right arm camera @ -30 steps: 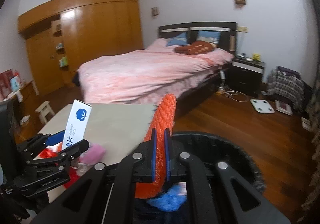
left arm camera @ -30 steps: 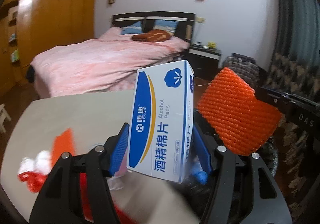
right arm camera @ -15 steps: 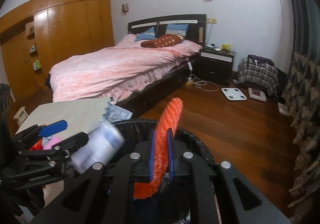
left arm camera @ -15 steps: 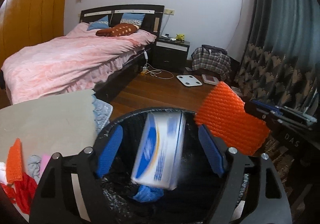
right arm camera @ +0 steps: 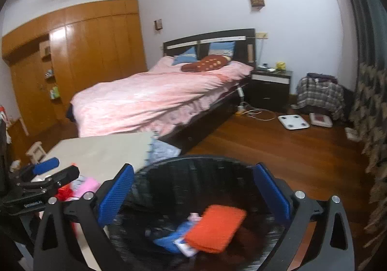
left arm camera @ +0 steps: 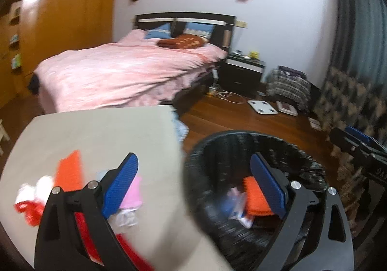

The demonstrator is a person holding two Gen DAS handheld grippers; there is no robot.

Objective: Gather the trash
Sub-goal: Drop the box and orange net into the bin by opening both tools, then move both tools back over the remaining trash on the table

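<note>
**A:** Right wrist view: what is in front of the gripper?

**B:** The right gripper (right arm camera: 193, 188) hangs over a black waste bin (right arm camera: 241, 162) lined with a dark bag. Its blue-padded jaws are opening wide, with nothing between them. An orange foam mesh sleeve (right arm camera: 215, 227) lies in the bin on top of blue and white packaging.

**A:** And the left side?

**B:** The left gripper (left arm camera: 193, 183) straddles the edge of a pale desk (left arm camera: 108, 130) and the bin. Its jaws are opening too, and they are empty.

**A:** Where is the trash that remains?

**B:** On the near part of the desk, under and left of the left gripper: another orange mesh piece (left arm camera: 69, 169), a crumpled red and white wrapper (left arm camera: 29, 203), a pink scrap (left arm camera: 131, 192) and some clear plastic (left arm camera: 125, 219). The picture is blurred there, so I cannot say more precisely what they are.

**A:** How would these handle?

**B:** All look light and soft, I judge. The mesh should squash between the pads and grip well thanks to its texture; pinching it across the middle of its flat face seems safest. The wrapper and clear film are probably slippery and thin, so taking a bunched fold rather than a flat edge looks wiser.

**A:** Anything else in the room?

**B:** A bed with a pink cover (right arm camera: 157, 94) stands beyond the desk.
</note>
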